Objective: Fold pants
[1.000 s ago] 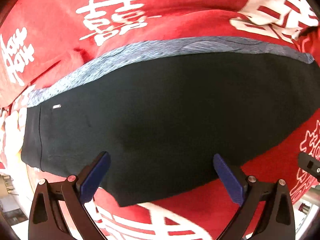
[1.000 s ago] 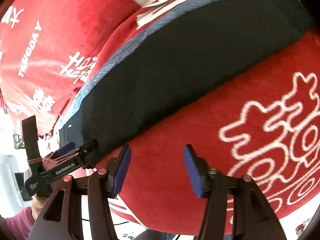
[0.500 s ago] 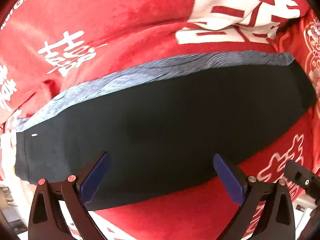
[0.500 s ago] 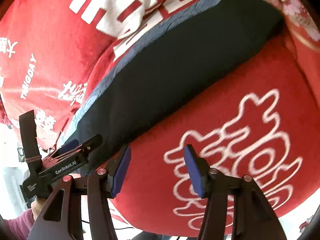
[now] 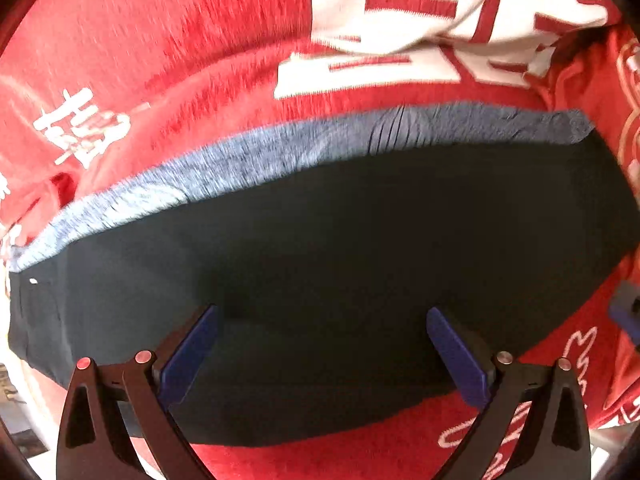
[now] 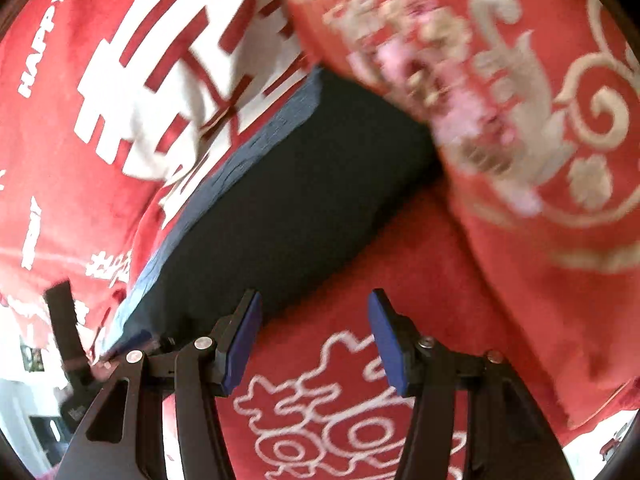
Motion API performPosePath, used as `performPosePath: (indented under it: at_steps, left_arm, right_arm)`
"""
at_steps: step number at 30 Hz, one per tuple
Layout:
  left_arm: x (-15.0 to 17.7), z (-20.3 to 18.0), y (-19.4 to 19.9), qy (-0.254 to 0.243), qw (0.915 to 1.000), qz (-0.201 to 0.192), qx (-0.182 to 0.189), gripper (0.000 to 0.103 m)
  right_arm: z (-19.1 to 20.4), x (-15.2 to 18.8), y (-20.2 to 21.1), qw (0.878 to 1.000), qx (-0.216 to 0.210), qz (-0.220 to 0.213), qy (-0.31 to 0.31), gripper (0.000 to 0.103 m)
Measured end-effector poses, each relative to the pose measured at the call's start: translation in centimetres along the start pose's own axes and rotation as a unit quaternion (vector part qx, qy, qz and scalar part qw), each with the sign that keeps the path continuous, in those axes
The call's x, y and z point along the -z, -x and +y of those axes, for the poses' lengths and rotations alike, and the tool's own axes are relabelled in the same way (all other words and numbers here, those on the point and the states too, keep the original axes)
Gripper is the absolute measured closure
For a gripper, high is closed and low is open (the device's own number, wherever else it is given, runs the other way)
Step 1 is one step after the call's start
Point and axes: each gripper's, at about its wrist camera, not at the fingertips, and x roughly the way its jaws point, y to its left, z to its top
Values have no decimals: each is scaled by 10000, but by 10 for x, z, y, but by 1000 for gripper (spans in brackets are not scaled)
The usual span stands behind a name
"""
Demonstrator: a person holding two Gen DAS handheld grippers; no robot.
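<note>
Dark folded pants (image 5: 340, 264) lie flat on a red blanket (image 5: 168, 40), with a grey-blue heathered strip (image 5: 248, 160) along their far edge. My left gripper (image 5: 322, 310) points straight down over the near half of the pants, open wide, nothing between its blue pads (image 5: 188, 352). In the right wrist view the pants (image 6: 288, 216) run from lower left to the centre. My right gripper (image 6: 314, 294) stands open beside their near edge, over bare blanket (image 6: 344, 240), holding nothing.
A red cushion with gold and pink embroidery (image 6: 520, 120) sits against the far end of the pants. Large white characters mark the blanket (image 5: 420, 40). The blanket's edge and a bright room show at lower left (image 6: 28, 404).
Both grippers have travelled along the pants toward the cushion end. The pants slid left in the left wrist view. The embroidered cushion has come into the right wrist view. Both stay open.
</note>
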Motion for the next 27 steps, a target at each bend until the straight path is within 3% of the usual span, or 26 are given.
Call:
performPosePath:
  at_steps: [3,4,5,6,7,11,15,17,19,20,27]
  left_arm:
    - [1,7,-2,210,9996,-8,210,0]
    - [2,7,-2,195,9996,-21,217,0]
    - [2,6,-2,172,9997,-34,196,0]
    - [2,5,-1,153,9998,-33,159,0]
    - [1,4,-1,140,9998,-26,122,0]
    - [3,3,0,191,9998,-31,107,0]
    - [5,2,0,226,9997,-42,97,0]
    - [5,2,0,225,9997,-44,93,0]
    - [7,1,-1,221,9997,-56,101,0]
    - [7,1,-1,218,9997,-68,101,0]
    - [7,3,-4,194,9997,-76,96,0]
  right_arm:
    - [-8,-10,-3,9998,2,-118,-184,44]
    - [-10,-13,-5,9997,-11,-142,-223,50]
    - [-11,-18,-8,9996,-28,-170,-233,63]
    - [-10,-23,-11,9997,43,-149,-188,94]
    - [-6,-28,-12,9996,219,-163,-110,95]
    - [12,-36,-2,9978,280,-443,396,95]
    - [-7,-32,-15,9992,349,-86,164,93]
    - [-16,-27,-12,9998,204,-77,31,84]
    - [-17,-17,-8,9999,42,-45,103,63]
    - [-18,-13,-7,10000,-66,-13,70,59]
    - [-31,1,-13,9980,-579,-25,-255,57]
